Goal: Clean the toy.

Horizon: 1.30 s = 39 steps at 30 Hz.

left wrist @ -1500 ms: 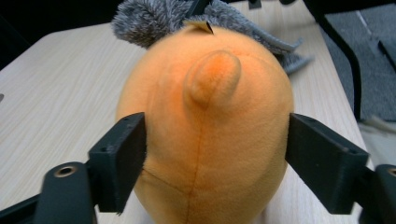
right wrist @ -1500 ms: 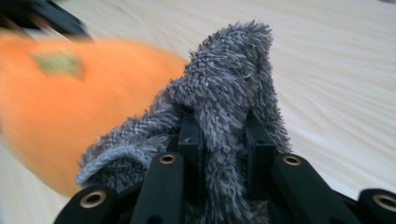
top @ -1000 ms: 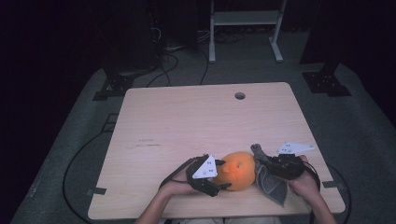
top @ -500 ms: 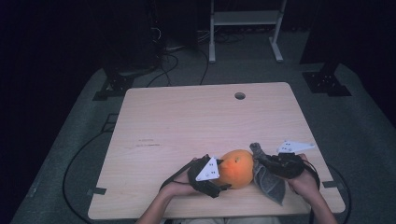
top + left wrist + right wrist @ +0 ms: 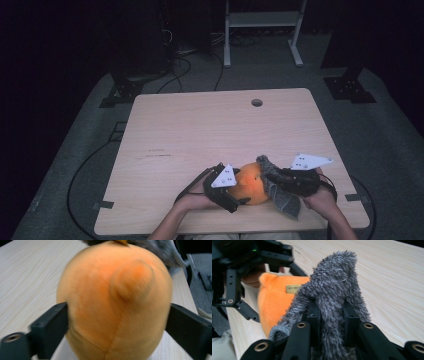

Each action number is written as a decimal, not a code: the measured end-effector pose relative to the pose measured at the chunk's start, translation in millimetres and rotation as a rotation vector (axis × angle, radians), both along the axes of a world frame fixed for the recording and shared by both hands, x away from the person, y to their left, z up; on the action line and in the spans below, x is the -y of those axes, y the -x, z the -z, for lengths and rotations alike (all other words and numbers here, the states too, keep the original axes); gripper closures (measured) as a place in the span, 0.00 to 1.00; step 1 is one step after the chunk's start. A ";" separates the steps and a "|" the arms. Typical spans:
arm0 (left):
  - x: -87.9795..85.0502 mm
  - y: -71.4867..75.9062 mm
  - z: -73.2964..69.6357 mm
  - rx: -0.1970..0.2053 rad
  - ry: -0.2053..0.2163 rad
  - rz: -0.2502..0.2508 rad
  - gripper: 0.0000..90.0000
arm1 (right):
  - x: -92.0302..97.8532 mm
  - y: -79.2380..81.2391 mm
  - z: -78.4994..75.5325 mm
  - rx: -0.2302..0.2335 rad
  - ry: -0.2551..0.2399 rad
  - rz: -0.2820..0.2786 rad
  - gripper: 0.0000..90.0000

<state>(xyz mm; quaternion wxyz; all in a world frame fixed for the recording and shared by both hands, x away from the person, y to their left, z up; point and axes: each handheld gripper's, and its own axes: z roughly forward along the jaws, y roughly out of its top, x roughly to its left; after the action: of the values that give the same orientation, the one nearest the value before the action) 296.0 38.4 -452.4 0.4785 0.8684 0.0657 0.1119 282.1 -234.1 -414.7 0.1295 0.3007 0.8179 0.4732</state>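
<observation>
An orange plush toy [image 5: 252,182] lies near the table's front edge, between my two grippers. My left gripper [image 5: 239,191] comes at it from the left. Its jaws have just been opening, and in the left gripper view they still rest against both sides of the plush toy [image 5: 115,302], left gripper [image 5: 117,322]. My right gripper [image 5: 271,175] is shut on a grey fuzzy piece [image 5: 282,197] draped against the toy's right side. The grey piece [image 5: 334,285] stands up between the right gripper [image 5: 332,315] jaws. I cannot tell whether it is attached to the toy [image 5: 274,295].
The light wooden table [image 5: 200,130] has a small round hole [image 5: 256,102] near its far edge. Cables [image 5: 80,175] run over the grey floor at the left. A white frame [image 5: 262,20] stands on the floor beyond the table.
The left jaws have spread wider around the orange toy. My right gripper has risen a little and shifted with the grey piece in it.
</observation>
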 end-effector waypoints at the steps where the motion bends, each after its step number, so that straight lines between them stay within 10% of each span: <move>1: -0.4 0.3 -0.3 0.007 0.001 0.002 0.15 | 2.6 -1.8 1.3 -0.007 -0.004 0.005 0.80; 7: -2.0 3.8 0.2 0.036 -0.017 0.040 0.18 | 25.7 -19.2 19.7 -0.087 0.051 0.117 0.80; 16: -1.3 7.6 0.7 0.061 -0.031 0.064 0.21 | 6.2 -1.1 -10.3 0.022 0.004 0.010 0.80; 23: 0.5 -0.3 1.9 -0.011 0.004 0.011 0.08 | 14.2 -6.5 4.3 -0.031 0.002 0.042 0.80; 29: 1.3 3.0 -0.7 0.024 0.050 -0.019 0.28 | 23.2 -8.5 2.8 -0.025 0.038 0.089 0.81; 39: -6.4 2.4 -29.6 0.040 0.164 -0.067 0.38 | -11.0 20.6 -50.5 0.138 -0.044 -0.032 0.81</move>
<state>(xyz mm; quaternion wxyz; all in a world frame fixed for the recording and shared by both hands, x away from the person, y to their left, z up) 293.6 44.8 -422.8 0.5454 0.8211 0.0940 0.1395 261.4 -223.0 -364.2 0.1716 0.2571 0.8009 0.5128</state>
